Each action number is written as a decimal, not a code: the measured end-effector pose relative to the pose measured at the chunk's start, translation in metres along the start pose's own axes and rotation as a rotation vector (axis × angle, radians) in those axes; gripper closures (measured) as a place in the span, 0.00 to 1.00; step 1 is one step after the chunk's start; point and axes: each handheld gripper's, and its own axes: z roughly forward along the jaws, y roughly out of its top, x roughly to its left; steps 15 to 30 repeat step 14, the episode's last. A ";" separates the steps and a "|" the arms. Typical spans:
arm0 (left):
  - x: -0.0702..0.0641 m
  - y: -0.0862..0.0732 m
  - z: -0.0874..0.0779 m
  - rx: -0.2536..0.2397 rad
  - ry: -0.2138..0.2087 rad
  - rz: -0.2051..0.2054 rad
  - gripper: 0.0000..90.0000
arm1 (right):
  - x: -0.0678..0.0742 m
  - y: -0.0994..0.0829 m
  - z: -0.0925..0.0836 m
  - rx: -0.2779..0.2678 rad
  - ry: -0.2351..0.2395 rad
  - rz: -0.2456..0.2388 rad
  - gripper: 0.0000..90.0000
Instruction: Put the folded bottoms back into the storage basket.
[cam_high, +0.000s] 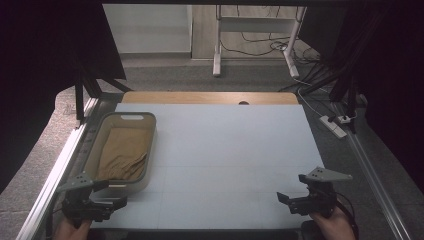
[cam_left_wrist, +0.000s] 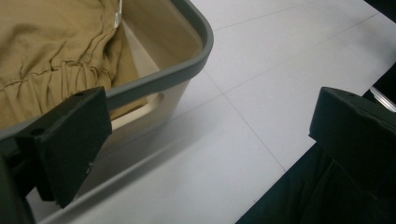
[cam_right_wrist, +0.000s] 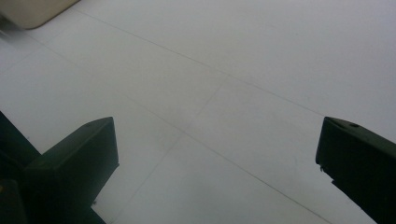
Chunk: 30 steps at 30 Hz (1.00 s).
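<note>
A grey-rimmed beige bin (cam_high: 95, 145) sits at the left side of the pale worktop (cam_high: 225, 150), and a tan garment (cam_high: 122, 152) lies crumpled inside it, filling most of the floor of the bin with its gathered, elasticated edge toward the near end. The left gripper (cam_high: 112, 197) is held low at the near left corner of the worktop, just beside the bin's near wall, its jaws spread wide and holding nothing; in the left gripper view one jaw overlaps the bin's near rim (cam_left_wrist: 154, 79), with the cloth (cam_left_wrist: 51, 51) right behind it, so this gripper looks placed to reach over the rim for the garment. The right gripper (cam_high: 286, 200) rests at the near right, well apart from the bin, its jaws likewise spread and empty above bare worktop (cam_right_wrist: 233, 70). That leaves the broad middle of the surface free, probably as the place to lay the cloth out, with the right gripper ready to take a second edge once the fabric is lifted clear.
</note>
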 end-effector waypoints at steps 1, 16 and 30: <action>0.000 0.000 0.000 0.000 0.000 -0.002 0.00 | -0.001 -0.001 -0.001 -0.001 -0.007 0.001 0.00; -0.002 0.000 0.000 0.017 -0.001 0.004 0.00 | 0.002 -0.007 -0.009 0.033 -0.077 -0.014 0.00; -0.002 0.000 0.000 0.017 -0.001 0.004 0.00 | 0.002 -0.007 -0.009 0.033 -0.077 -0.014 0.00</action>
